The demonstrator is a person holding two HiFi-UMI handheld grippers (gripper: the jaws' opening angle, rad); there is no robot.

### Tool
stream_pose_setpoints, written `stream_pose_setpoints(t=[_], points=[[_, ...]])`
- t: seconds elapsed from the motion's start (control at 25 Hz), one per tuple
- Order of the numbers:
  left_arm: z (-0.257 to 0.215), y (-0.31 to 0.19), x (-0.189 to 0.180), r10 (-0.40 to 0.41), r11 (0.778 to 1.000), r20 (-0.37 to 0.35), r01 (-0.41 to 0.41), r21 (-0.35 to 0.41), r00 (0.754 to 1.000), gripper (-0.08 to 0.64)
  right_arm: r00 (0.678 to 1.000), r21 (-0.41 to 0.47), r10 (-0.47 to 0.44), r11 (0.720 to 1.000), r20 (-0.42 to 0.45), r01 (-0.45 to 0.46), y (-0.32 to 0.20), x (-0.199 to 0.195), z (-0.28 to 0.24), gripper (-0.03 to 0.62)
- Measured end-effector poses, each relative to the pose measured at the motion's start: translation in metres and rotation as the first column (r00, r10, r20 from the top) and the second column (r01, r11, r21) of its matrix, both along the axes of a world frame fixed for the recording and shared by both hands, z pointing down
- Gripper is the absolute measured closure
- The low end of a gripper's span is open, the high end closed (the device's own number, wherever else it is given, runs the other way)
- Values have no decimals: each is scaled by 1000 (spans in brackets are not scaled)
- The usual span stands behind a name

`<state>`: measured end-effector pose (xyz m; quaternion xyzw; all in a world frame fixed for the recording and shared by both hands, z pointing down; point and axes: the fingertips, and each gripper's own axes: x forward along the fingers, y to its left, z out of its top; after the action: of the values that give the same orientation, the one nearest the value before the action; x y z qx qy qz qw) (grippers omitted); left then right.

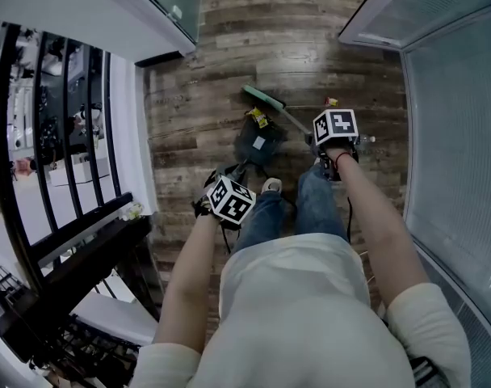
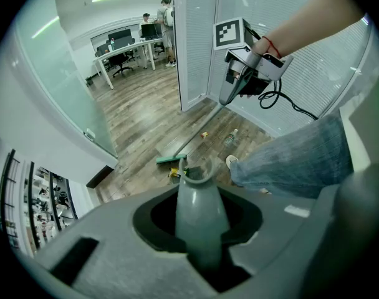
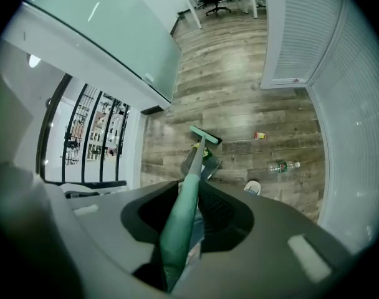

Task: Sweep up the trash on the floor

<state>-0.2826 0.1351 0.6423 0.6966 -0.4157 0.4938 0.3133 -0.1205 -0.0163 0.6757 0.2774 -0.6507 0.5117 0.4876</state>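
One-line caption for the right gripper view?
Right tool shut on broom, its head beside a dustpan on the floor.

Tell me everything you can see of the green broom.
The long green broom has a flat green head, a thin grey shaft and a green grip. The right gripper is shut on that grip. It slants down to the wooden floor, its head resting just beyond the dark grey dustpan, next to a yellow wrapper.

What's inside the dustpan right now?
A yellow wrapper lies at the dustpan's mouth, with a pale patch deeper in, scrap or label unclear. Its rear is too dark to see into.
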Motion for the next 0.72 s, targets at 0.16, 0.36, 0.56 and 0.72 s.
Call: stream_pose_setpoints(t=[0.16, 0.36, 0.56, 0.72], points=[[0, 1, -1, 2, 1000, 0, -2, 0, 1000, 466, 996, -8, -92, 996, -16, 92, 15, -5, 0, 482], [0, 1, 0, 4, 1000, 2, -4, 2, 1000, 466, 988, -15, -150, 989, -24, 149, 32, 1, -1, 482], [0, 6, -2, 5, 1000, 0, -5, 4, 1000, 466, 979, -23, -201, 979, -21, 201, 52, 10, -3, 482], [0, 7, -1, 6, 1000, 0, -6, 7, 1000, 466, 981, -31, -195, 980, -12, 195, 68, 20, -4, 482]])
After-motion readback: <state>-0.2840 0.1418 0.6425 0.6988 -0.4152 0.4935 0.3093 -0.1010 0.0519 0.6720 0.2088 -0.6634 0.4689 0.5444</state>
